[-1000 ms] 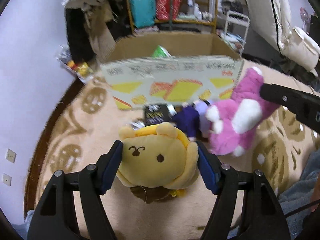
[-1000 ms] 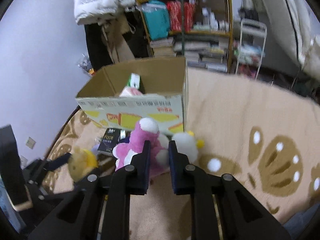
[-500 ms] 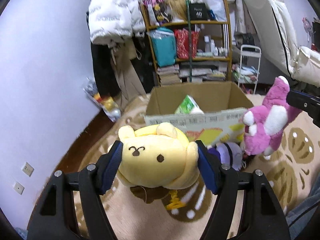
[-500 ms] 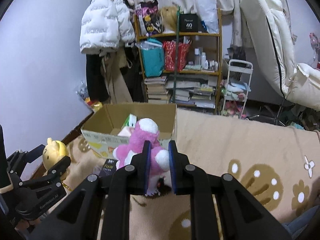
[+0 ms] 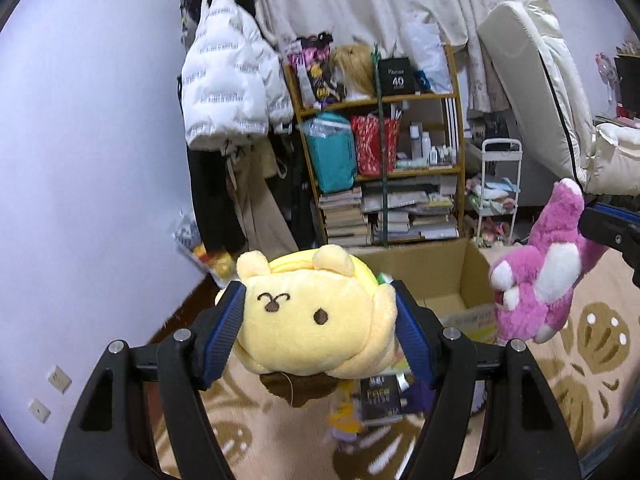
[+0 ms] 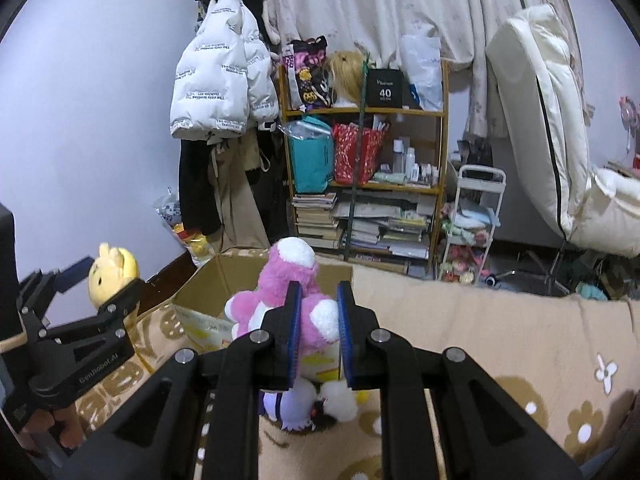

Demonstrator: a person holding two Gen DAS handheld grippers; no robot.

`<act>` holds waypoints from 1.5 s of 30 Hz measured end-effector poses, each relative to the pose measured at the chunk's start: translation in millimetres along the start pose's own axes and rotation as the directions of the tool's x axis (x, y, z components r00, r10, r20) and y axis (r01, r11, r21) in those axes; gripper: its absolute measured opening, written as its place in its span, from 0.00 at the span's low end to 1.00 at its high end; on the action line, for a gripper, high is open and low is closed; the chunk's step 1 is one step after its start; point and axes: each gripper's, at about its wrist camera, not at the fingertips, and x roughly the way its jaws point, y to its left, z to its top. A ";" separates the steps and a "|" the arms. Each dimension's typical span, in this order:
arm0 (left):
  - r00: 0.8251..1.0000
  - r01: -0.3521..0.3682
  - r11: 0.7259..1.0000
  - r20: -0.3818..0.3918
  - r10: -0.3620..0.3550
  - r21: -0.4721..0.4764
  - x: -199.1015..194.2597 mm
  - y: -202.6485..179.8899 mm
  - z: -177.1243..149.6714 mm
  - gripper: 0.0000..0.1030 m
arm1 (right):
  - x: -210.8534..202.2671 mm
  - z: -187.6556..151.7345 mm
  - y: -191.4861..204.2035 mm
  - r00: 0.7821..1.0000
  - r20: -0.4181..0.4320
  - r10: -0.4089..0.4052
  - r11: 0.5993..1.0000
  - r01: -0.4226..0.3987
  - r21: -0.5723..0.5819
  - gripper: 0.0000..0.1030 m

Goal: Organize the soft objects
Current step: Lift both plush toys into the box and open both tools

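Observation:
My left gripper [image 5: 320, 316] is shut on a yellow dog plush [image 5: 316, 320] and holds it in the air, near the open cardboard box [image 5: 440, 276]; it also shows at the left of the right wrist view [image 6: 112, 272]. My right gripper [image 6: 318, 300] is shut on a pink and white plush [image 6: 288, 288], held above the front of the box [image 6: 224, 280]. That pink plush [image 5: 536, 276] hangs at the right of the left wrist view. A purple plush [image 6: 296, 404] and a white plush [image 6: 340, 400] lie on the rug below.
A beige patterned rug [image 6: 500, 340] covers the floor. A black booklet [image 5: 380, 400] lies in front of the box. A wooden shelf [image 6: 368, 184] full of books and bags, a white cart [image 6: 472, 224], hanging coats [image 6: 224, 80] and a white mattress [image 6: 552, 120] stand behind.
Both grippers have risen from the rug with their plushes, now held higher near the box. The views tilted up toward the shelf.

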 end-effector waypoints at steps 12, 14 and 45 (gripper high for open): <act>0.997 -0.003 0.999 0.081 0.000 0.045 24.2 -0.8 39.5 0.69 | 22.0 37.0 2.4 0.998 0.056 -0.027 0.999 0.029 -0.036 0.17; 0.997 0.005 0.999 0.081 -0.009 0.047 31.3 -0.8 42.5 0.69 | 28.3 44.7 3.8 0.997 0.066 -0.033 0.998 0.036 -0.045 0.17; 0.952 0.216 0.971 -0.197 -0.232 -0.102 150.9 -8.4 -0.5 0.73 | 140.5 7.4 -21.0 0.995 -0.095 0.043 0.994 -0.033 0.105 0.18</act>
